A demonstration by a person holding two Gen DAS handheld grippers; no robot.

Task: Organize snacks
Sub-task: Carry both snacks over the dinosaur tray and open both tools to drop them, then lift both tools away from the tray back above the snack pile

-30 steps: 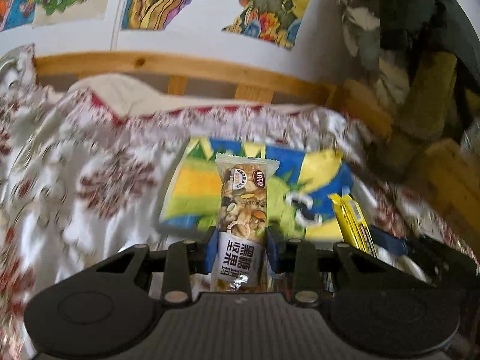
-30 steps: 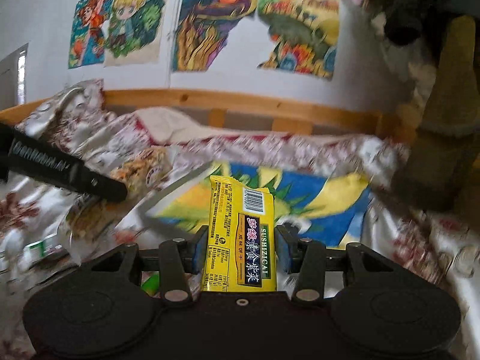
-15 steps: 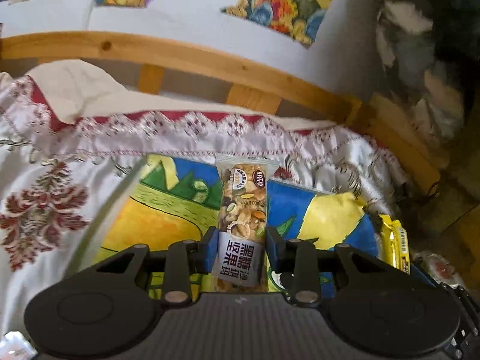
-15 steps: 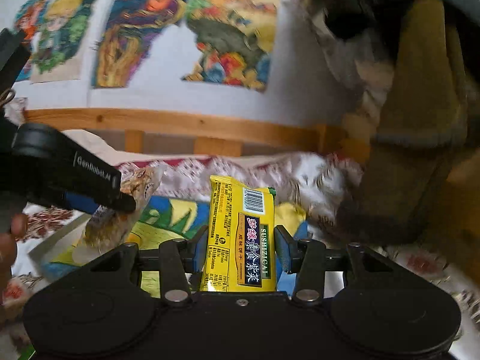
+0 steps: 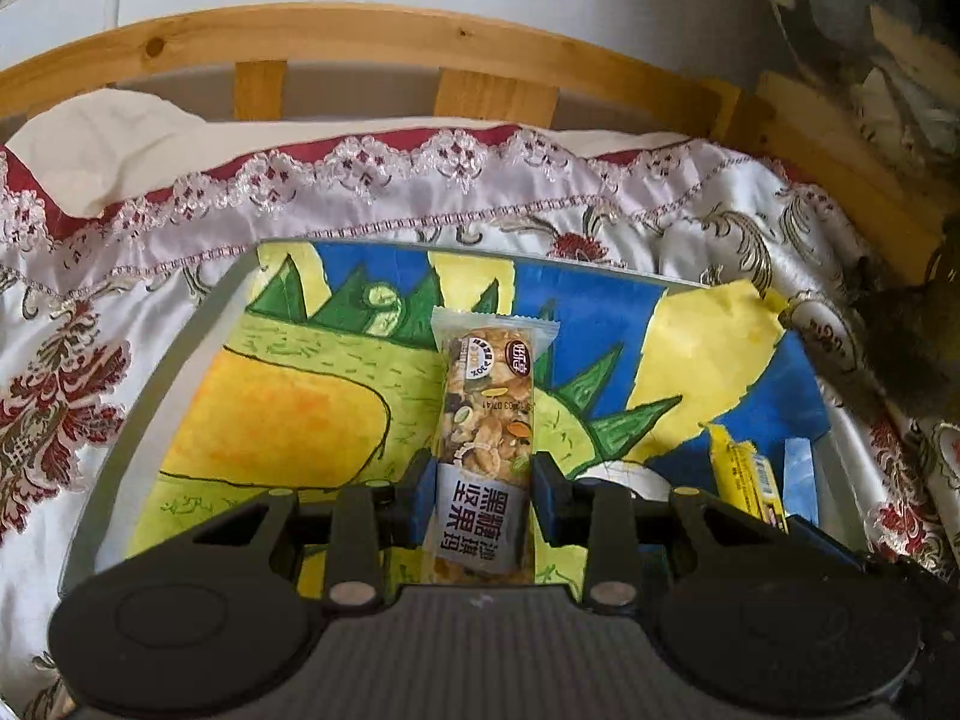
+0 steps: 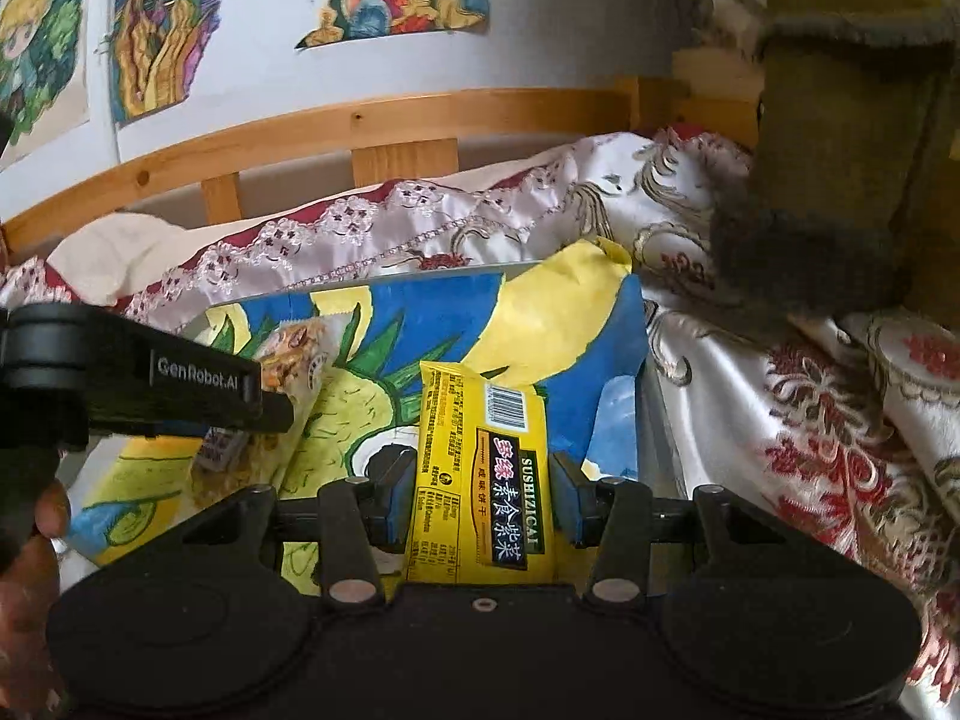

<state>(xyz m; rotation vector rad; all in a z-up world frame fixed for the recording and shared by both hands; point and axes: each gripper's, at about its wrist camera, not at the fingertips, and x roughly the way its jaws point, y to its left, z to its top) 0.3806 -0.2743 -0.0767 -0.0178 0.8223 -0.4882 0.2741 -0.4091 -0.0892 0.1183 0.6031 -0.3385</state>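
Two grippers are in play, each carrying one snack. The left gripper (image 5: 485, 498) pinches a single nut bar (image 5: 487, 420) in a clear wrapper between its blue pads (image 5: 420, 501); the bar stands lengthwise between the fingers, its far end reaching out ahead of the fingertips over the painted tray (image 5: 180, 360). The right gripper (image 6: 480, 498) clamps one yellow seaweed cracker packet (image 6: 480, 474), barcode side up, the packet likewise running out past its fingertips.

Below and ahead of both pairs of fingers lies one shallow grey-rimmed tray lined with a bright drawing in yellow, green and blue. It rests on a white satin bedspread (image 5: 72, 372) with red floral patterns and a lace border. In the left wrist view, the yellow packet (image 5: 747, 480) shows to the right of the left fingers, over the tray's right end, with the other gripper dark beneath it. In the right wrist view, the left gripper (image 6: 180, 396) reaches in from the left of the right fingers, with the nut bar (image 6: 288, 372) projecting from it over the tray (image 6: 654, 420).

Beyond the fingers runs one wooden bed rail (image 5: 360, 42) with short slats, and above it several coloured drawings (image 6: 150, 36) hang on the white wall. An olive plush object (image 6: 840, 120) sits to the far right.
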